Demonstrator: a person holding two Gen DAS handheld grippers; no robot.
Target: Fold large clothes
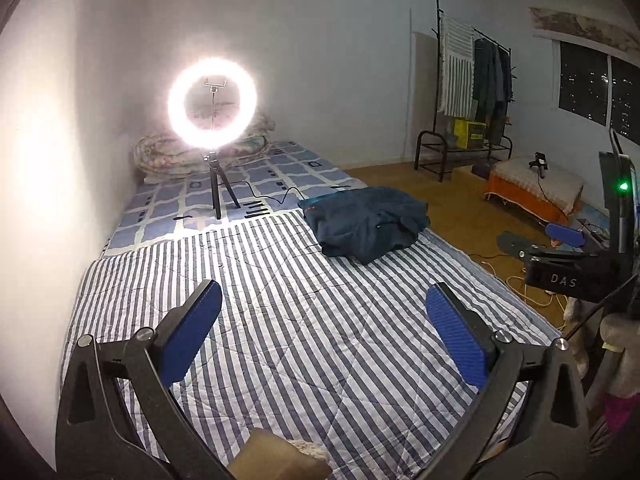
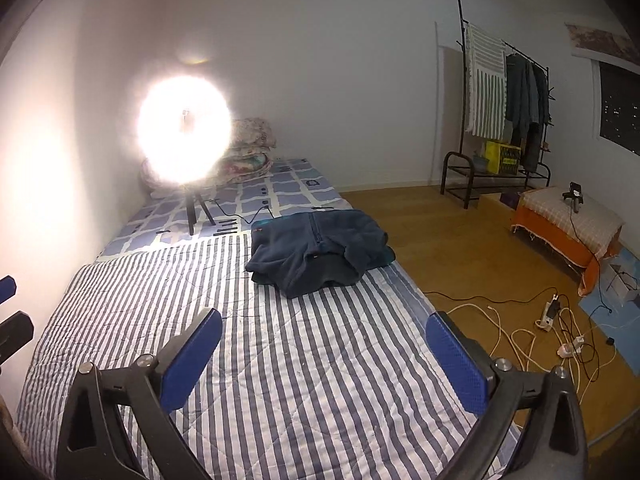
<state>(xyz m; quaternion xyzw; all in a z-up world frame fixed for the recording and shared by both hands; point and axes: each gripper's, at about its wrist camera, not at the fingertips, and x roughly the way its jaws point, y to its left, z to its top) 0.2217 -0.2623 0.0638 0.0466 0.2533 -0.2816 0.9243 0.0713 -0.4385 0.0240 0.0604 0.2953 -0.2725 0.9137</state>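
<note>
Dark blue garment [image 1: 366,222] lies bunched on the striped quilt [image 1: 280,320], well ahead of my left gripper [image 1: 323,322] and right gripper [image 2: 324,356], both spread wide, gripping nothing. Only my right view shows floor cables [image 2: 552,332]; a ring light [image 1: 212,103] glares ahead-left.

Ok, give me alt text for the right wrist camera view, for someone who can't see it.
A dark blue garment lies bunched on a striped quilt covering a low bed, beyond the open, empty right gripper. A glaring ring light stands on a tripod further up the bed; a clothes rack stands by the far wall, with cables on the wooden floor.
</note>
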